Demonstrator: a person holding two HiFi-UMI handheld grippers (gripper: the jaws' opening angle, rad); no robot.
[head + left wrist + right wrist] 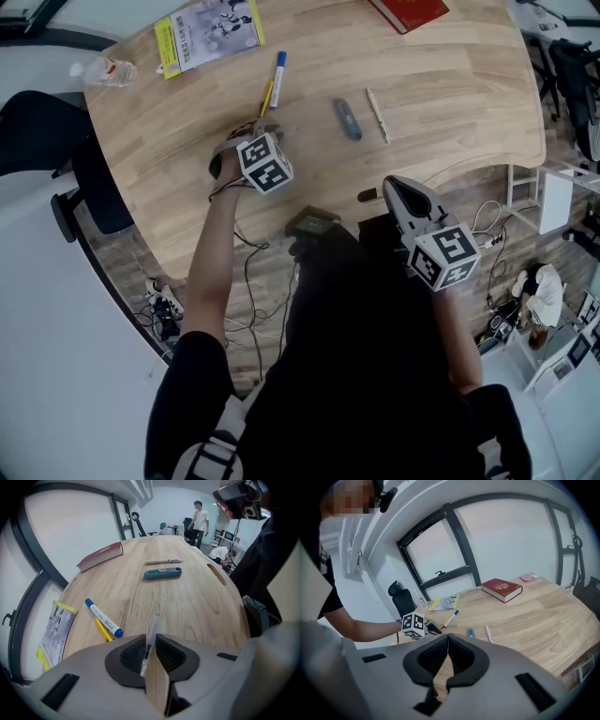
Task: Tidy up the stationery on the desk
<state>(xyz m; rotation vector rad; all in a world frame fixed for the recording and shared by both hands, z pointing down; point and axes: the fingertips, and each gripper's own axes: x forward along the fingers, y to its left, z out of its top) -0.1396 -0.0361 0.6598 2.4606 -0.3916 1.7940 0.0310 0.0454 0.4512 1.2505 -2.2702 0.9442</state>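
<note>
Pen (154, 625) sits clamped in the down-tilted left gripper (151, 644); right gripper (448, 637) hovers closed, empty.

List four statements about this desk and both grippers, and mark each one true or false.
1. The left gripper has a clear pen clamped between its jaws. True.
2. The right gripper grips the red book. False: its jaws are shut on nothing, and the book lies flat on the desk, far from it.
3. The blue-capped marker lies beside a yellow pen. True.
4. The blue cutter stands upright in a cup. False: it lies flat on the desk, near a white pen.
</note>
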